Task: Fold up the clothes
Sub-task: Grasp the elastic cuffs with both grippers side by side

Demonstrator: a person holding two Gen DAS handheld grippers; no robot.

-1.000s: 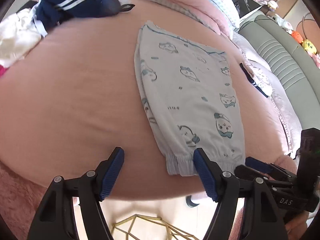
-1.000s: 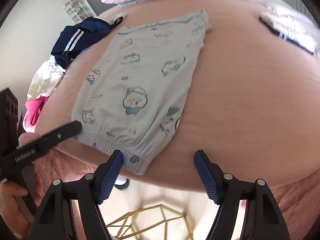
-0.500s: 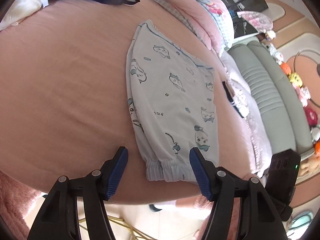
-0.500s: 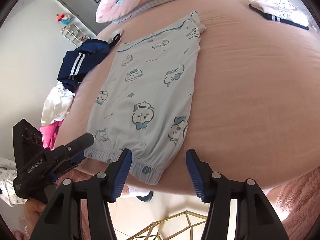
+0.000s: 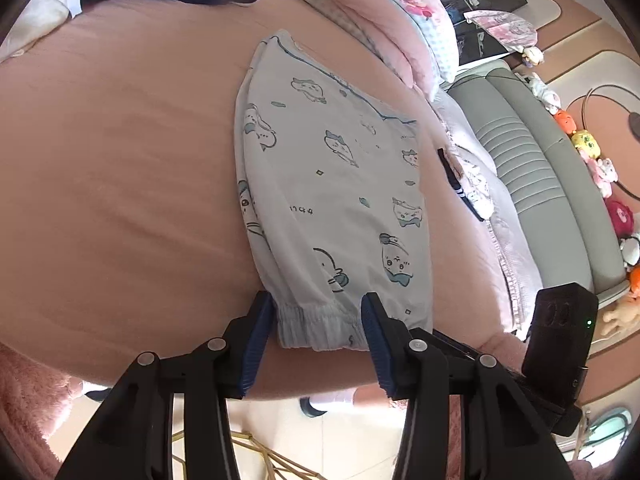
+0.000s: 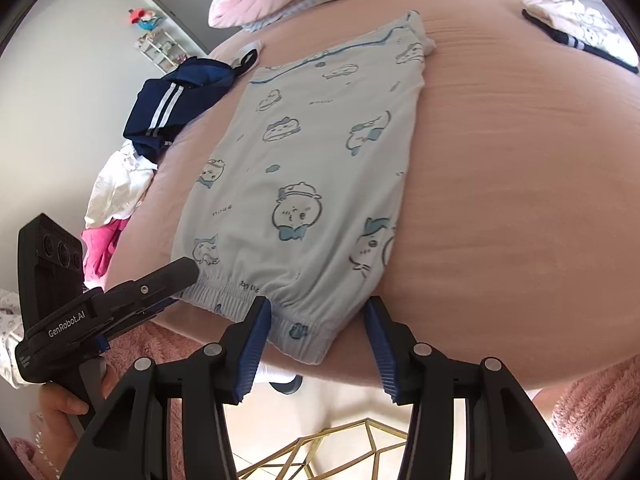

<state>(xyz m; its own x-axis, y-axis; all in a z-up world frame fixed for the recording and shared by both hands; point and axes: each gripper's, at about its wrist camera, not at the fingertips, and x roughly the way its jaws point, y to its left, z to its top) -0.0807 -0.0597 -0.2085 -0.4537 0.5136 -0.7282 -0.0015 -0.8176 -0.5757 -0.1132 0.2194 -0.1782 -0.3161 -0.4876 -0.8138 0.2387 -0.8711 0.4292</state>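
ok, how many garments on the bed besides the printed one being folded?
4 visible: navy striped one far left, white one and pink one at the left edge, printed one far right. Pile may hide more.

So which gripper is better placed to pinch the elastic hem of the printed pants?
Neither clearly. The left gripper and the right gripper each straddle a corner of the elastic hem, jaws closing around it; both look ready to lift together.

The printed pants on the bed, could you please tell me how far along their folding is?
Done: the printed pants lie flat on the bed, apparently halved lengthwise. In hand: the left gripper and right gripper are closing around the elastic cuffs, not yet pinching. Left: folding them crosswise, then the navy garment.
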